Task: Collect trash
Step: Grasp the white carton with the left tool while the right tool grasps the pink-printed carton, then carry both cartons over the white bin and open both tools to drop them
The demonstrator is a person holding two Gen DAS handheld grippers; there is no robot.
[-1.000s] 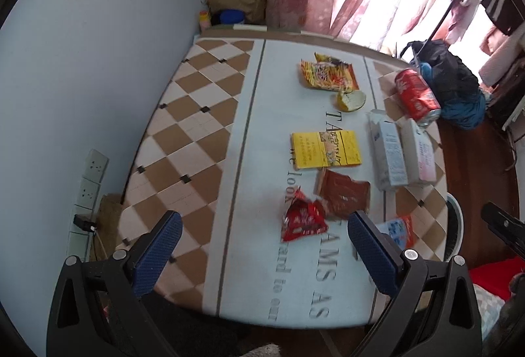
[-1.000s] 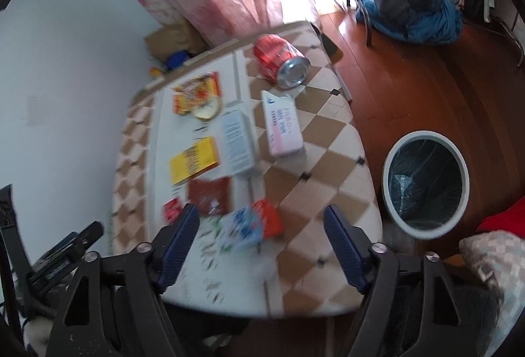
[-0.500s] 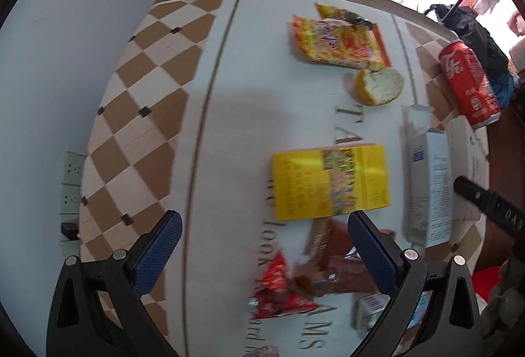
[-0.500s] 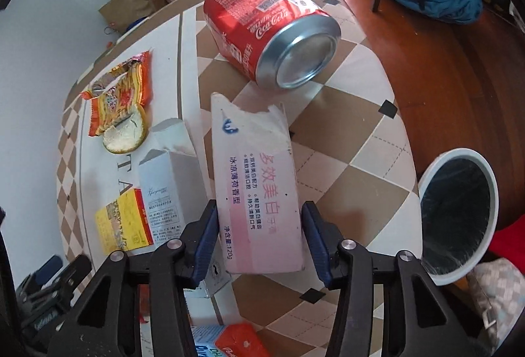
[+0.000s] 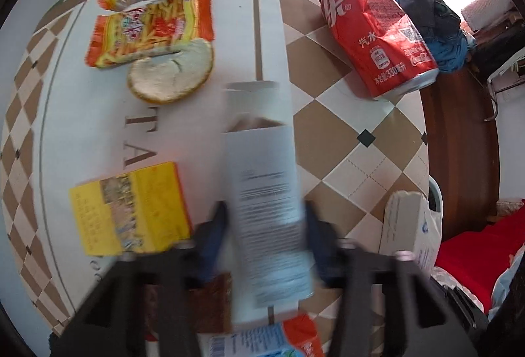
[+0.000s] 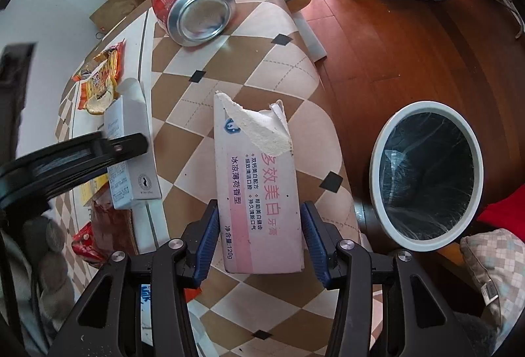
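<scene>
Right gripper [image 6: 259,235]: its blue fingers [image 6: 207,242] are closed against both long sides of the pink toothpaste box [image 6: 259,193], gripping its near end. The box's long axis runs straight ahead from the fingers, torn end farthest away. Whether it is clear of the table [image 6: 249,45] or resting on it cannot be told from the right wrist view.

The governing relation: the white-rimmed bin [image 6: 426,173] stands on the floor to the right of this box, beyond the table's right edge and lower than the tabletop. The right hand is the nearer one to it. In my judgement the coming move is a swing to the right across the edge, with the far end of the box brought over the opening before release.

Left gripper [image 5: 262,226]: the left wrist view is blurred, yet the fingers [image 5: 213,232] stand against either side of the grey-white carton [image 5: 262,193] at its near end, apparently closed on it. This carton also lies lengthwise away from the fingers, open flap at the far end. It sits left of the pink box, so the left hand has the longer path to the bin and would have to cross the space the right gripper occupies.

Remaining on the table: the red cola can [image 5: 377,35] on its side at the far right, the yellow packet [image 5: 131,209] just left of the carton, the orange snack bag [image 5: 151,26] with a slice of bread [image 5: 170,75] touching it at the far left.
</scene>
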